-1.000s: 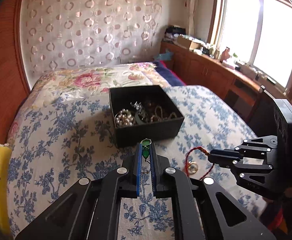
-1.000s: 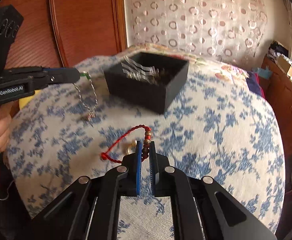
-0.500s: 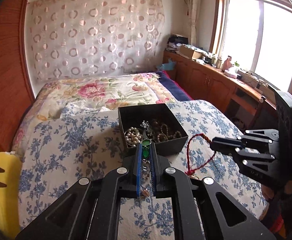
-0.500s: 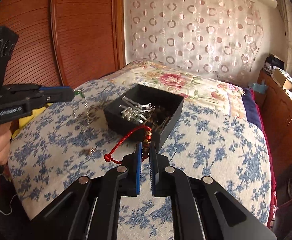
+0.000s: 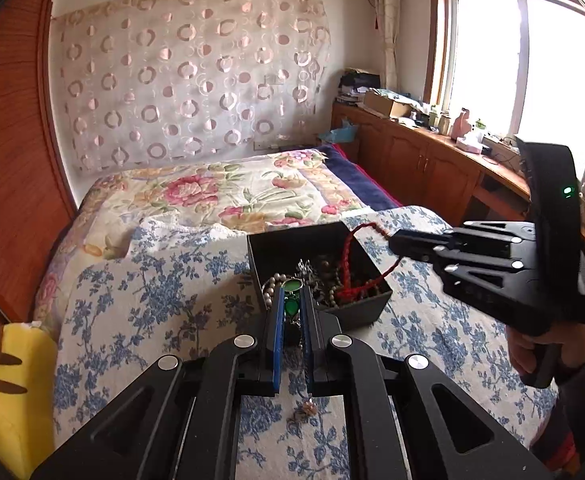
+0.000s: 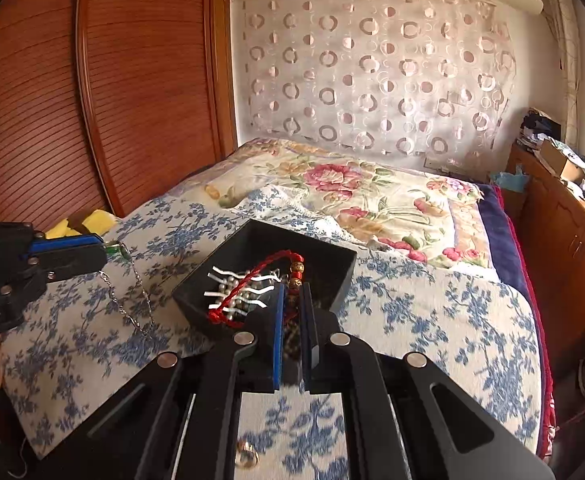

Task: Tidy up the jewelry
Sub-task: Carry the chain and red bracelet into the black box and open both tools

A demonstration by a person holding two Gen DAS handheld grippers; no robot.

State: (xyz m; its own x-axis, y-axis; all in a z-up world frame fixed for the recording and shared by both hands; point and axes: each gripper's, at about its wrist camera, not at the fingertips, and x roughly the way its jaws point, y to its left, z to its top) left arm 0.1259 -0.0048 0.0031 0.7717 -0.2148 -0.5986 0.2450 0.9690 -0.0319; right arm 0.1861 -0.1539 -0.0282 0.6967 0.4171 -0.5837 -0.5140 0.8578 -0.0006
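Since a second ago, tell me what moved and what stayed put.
Both tongs rose off the bedspread and carried their pieces toward the black box. The right tongs lifted the red cord bracelet off the blue floral bedspread; it now hangs over the box. The left tongs raised the green pendant chain, its end still trailing on the bedspread. Both grips stayed shut, and the box did not move.

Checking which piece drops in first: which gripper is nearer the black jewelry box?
Right. The right gripper holds the red cord bracelet over the black jewelry box; the left gripper, gripping the green-pendant chain, sits just short of its near wall.
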